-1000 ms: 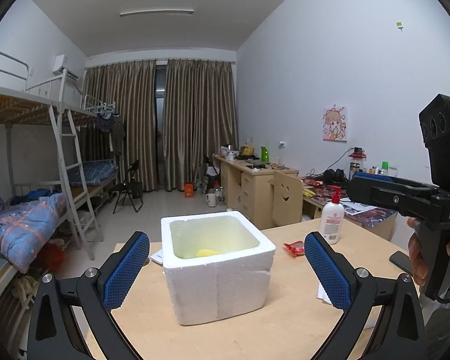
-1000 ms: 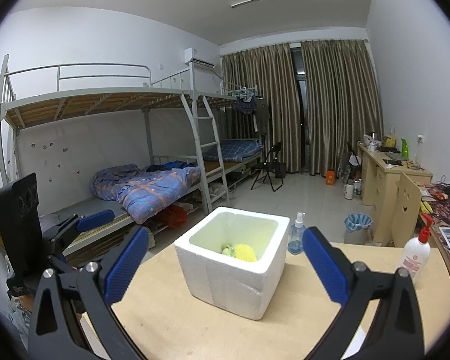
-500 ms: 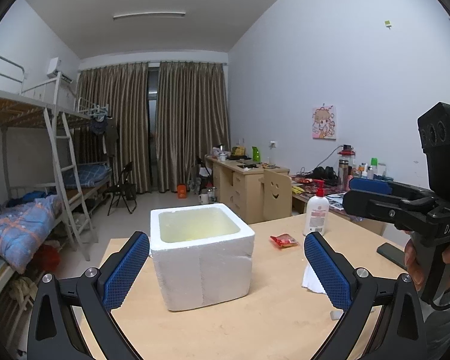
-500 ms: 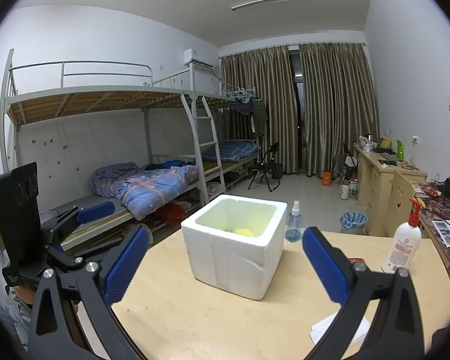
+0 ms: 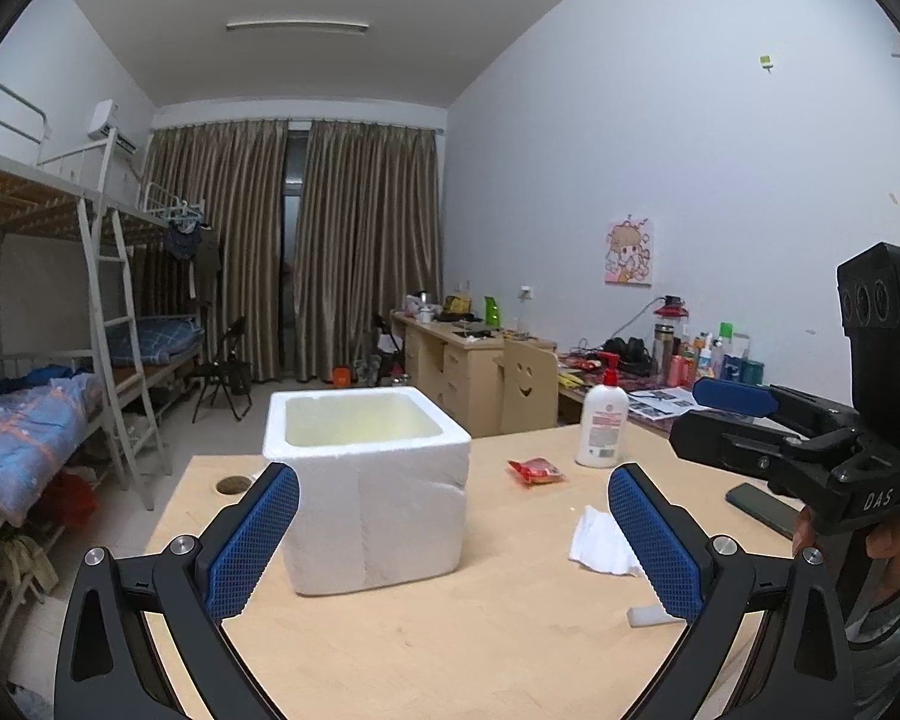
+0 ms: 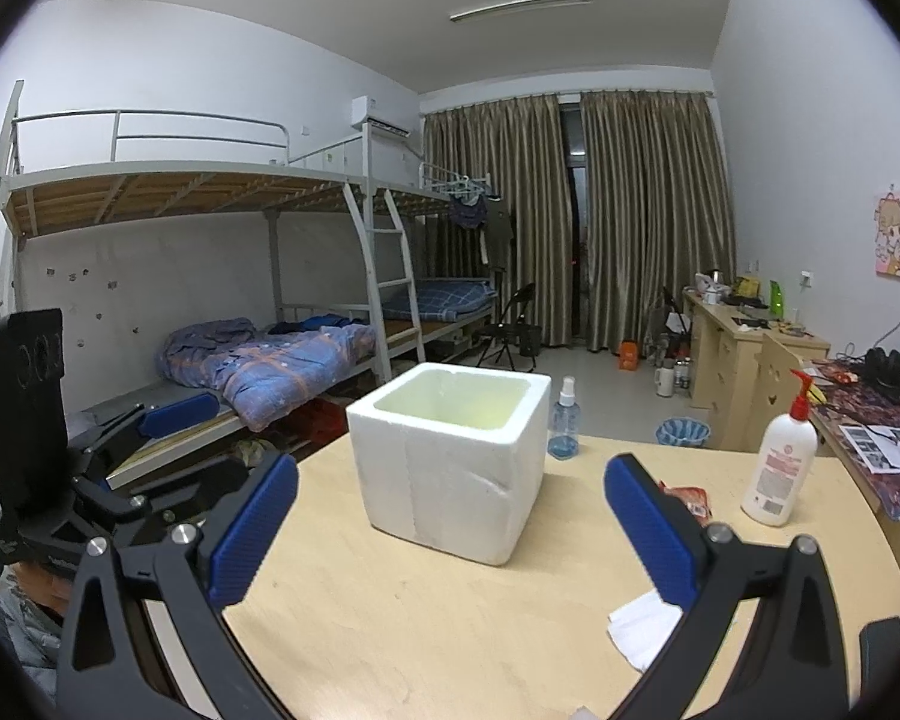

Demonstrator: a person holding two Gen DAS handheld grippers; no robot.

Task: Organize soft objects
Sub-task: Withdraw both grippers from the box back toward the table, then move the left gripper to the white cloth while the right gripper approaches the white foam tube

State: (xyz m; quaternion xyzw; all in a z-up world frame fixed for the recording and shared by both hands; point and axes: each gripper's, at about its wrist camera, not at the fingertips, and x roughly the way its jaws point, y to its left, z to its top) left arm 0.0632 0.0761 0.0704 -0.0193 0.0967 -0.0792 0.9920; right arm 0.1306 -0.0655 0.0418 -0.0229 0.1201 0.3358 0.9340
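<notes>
A white foam box (image 5: 366, 480) (image 6: 450, 468) stands on the light wooden table (image 5: 450, 648); its inside is hidden from this low angle. A crumpled white tissue (image 5: 600, 543) (image 6: 645, 630) lies on the table right of the box, and a red packet (image 5: 537, 471) (image 6: 687, 495) lies further back. My left gripper (image 5: 451, 474) (image 6: 204, 438) is open and holds nothing, a little short of the box. My right gripper (image 6: 451, 468) (image 5: 708, 420) is also open with nothing in it, facing the box from the right side.
A white lotion pump bottle (image 5: 600, 426) (image 6: 780, 468) stands at the table's far right. A small blue spray bottle (image 6: 563, 429) stands behind the box. A dark phone (image 5: 762, 507) and a small white scrap (image 5: 648, 617) lie near the right edge. Bunk beds line the left wall.
Both grippers have drawn back and sunk lower, away from the box. The yellow things seen inside it earlier are out of sight now. The tissue has come into view.
</notes>
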